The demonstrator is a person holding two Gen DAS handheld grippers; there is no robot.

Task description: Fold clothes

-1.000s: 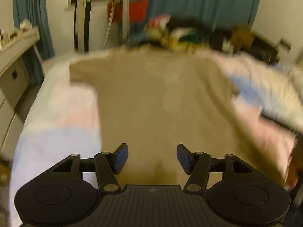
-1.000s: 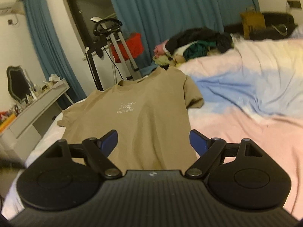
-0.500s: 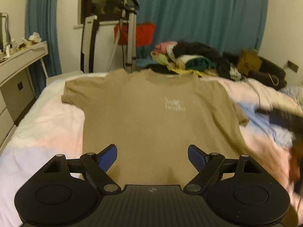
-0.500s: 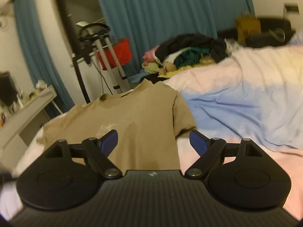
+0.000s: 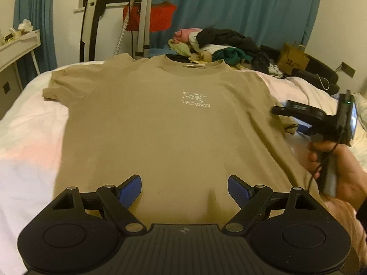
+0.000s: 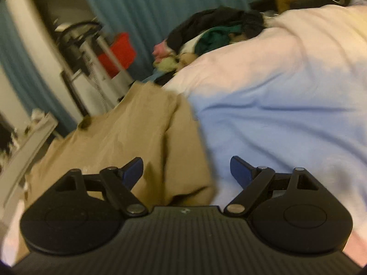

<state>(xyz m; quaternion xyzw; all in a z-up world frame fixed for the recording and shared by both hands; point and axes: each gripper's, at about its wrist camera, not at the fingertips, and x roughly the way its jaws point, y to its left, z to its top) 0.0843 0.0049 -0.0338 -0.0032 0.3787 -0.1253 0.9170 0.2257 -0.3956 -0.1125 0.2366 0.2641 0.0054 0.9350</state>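
Tan T-shirt (image 5: 174,123) spread flat and face up on a bed's pastel duvet (image 5: 29,133), white logo print (image 5: 195,100) on the chest, collar toward the far edge, both short sleeves laid out to the sides. Left gripper (image 5: 184,189) above the shirt's near hem, blue-padded jaws spread wide apart, gripping nothing. Right gripper (image 6: 187,175), seen from its own blurred camera, over the shirt's right sleeve (image 6: 183,151), jaws likewise spread and empty, one finger above tan fabric, the other above the pale blue patch of duvet; contact with the cloth impossible to judge. Same right gripper visible from the left wrist view beside that sleeve, gripped by a hand (image 5: 332,162) on its handle. Beyond the shirt, a heap of unfolded clothes (image 5: 220,45) at the bed's far edge, a brown paper bag (image 5: 292,58) to its right, teal curtains (image 5: 240,6) behind, a red bag (image 5: 158,17) hung near a white stand (image 5: 143,20).
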